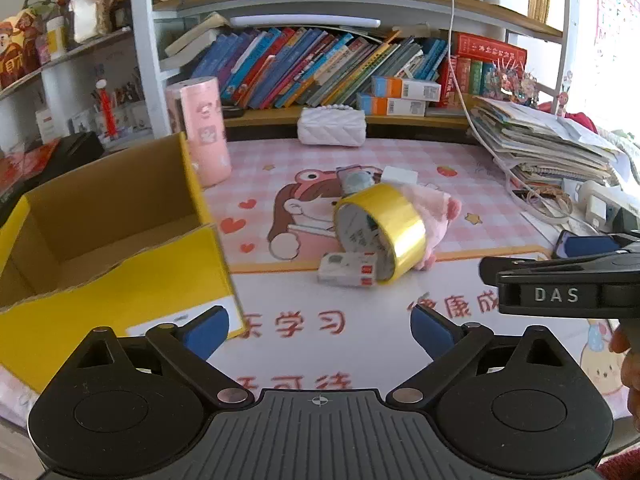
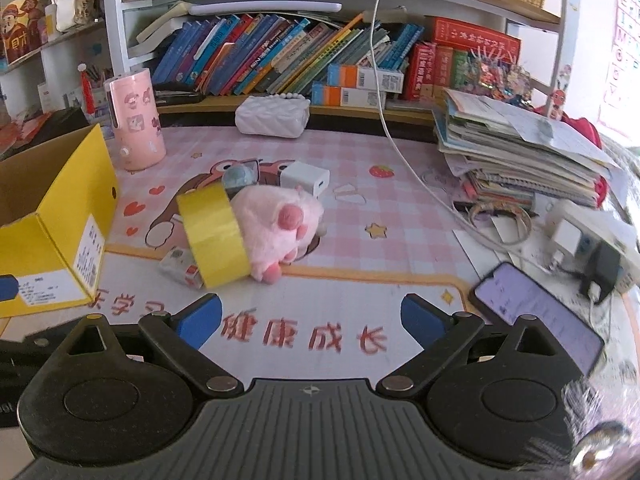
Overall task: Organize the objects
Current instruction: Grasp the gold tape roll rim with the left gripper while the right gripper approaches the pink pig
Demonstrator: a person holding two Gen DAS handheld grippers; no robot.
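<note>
A yellow tape roll (image 1: pixel 382 232) (image 2: pixel 216 236) stands on edge in the middle of the desk mat. It leans on a pink plush toy (image 2: pixel 276 226) (image 1: pixel 436 216) and a small white box (image 1: pixel 348 274) (image 2: pixel 182 268). Behind them lie a white charger cube (image 2: pixel 306 180) (image 1: pixel 400 176) and a grey-blue round thing (image 2: pixel 238 176). An open yellow cardboard box (image 1: pixel 120 240) (image 2: pixel 52 216) sits at the left. My left gripper (image 1: pixel 320 328) is open, short of the pile. Open too, my right gripper (image 2: pixel 312 316) hovers in front of the plush.
A pink cylinder (image 2: pixel 136 120), a white quilted pouch (image 2: pixel 274 116) and a bookshelf (image 1: pixel 320 68) line the back. A stack of papers (image 2: pixel 520 152), a power strip (image 2: pixel 592 240) with cables and a phone (image 2: pixel 536 316) crowd the right side.
</note>
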